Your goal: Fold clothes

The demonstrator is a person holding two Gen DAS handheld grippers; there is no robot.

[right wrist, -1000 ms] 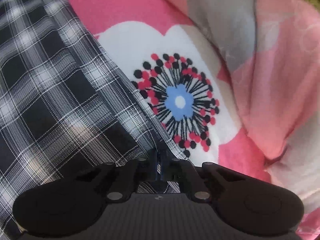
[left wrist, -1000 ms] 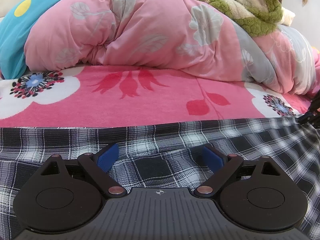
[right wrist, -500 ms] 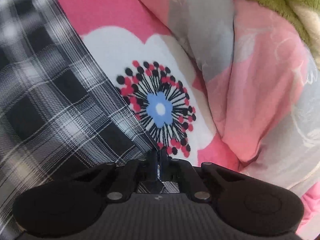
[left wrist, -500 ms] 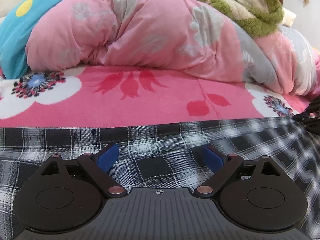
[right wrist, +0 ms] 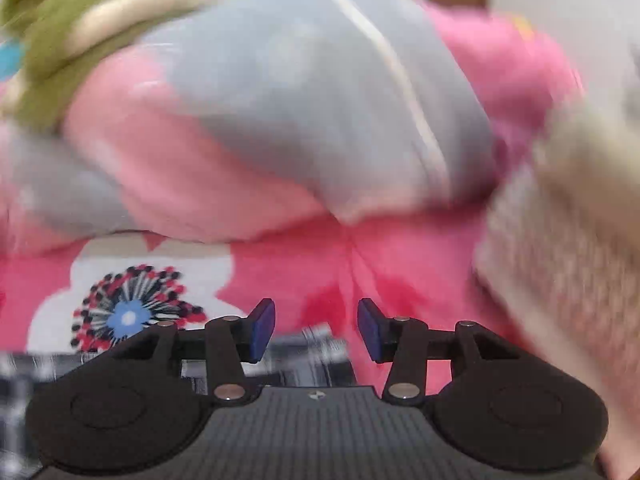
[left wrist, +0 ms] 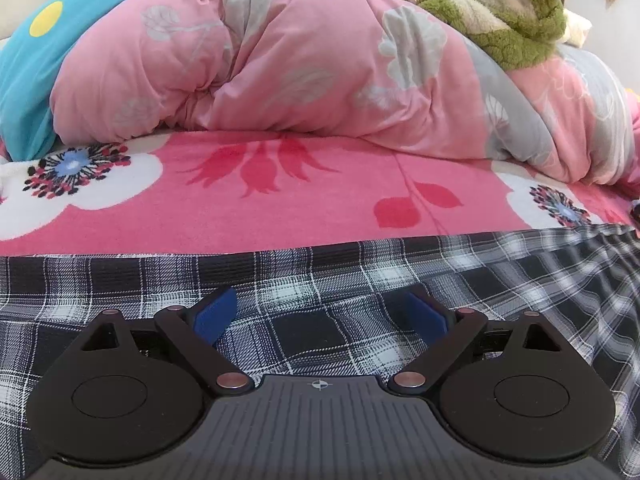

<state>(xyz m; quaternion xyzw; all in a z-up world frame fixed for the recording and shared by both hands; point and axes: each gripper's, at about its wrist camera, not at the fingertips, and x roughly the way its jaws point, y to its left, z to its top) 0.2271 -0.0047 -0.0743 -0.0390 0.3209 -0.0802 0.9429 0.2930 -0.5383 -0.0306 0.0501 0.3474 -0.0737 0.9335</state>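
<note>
A black and white plaid garment (left wrist: 360, 276) lies flat on the pink flowered bedsheet (left wrist: 304, 208). My left gripper (left wrist: 320, 312) hovers just over it, open, its blue pads (left wrist: 216, 314) wide apart with only flat cloth below them. In the blurred right wrist view my right gripper (right wrist: 316, 328) has its jaws opening. Nothing is between its blue pads (right wrist: 262, 328). A corner of the plaid cloth (right wrist: 316, 356) lies below and behind them.
A bulky pink and grey duvet (left wrist: 304, 64) is heaped along the far side of the bed, with a green fleece blanket (left wrist: 500, 12) on top and a teal cover (left wrist: 28, 80) at the left. A beige fuzzy blanket (right wrist: 568, 248) lies at the right.
My right gripper has let go of the plaid edge, opened, rolled upright and swung away toward the duvet. The plaid's right corner has dropped flat. My left gripper has stayed put.
</note>
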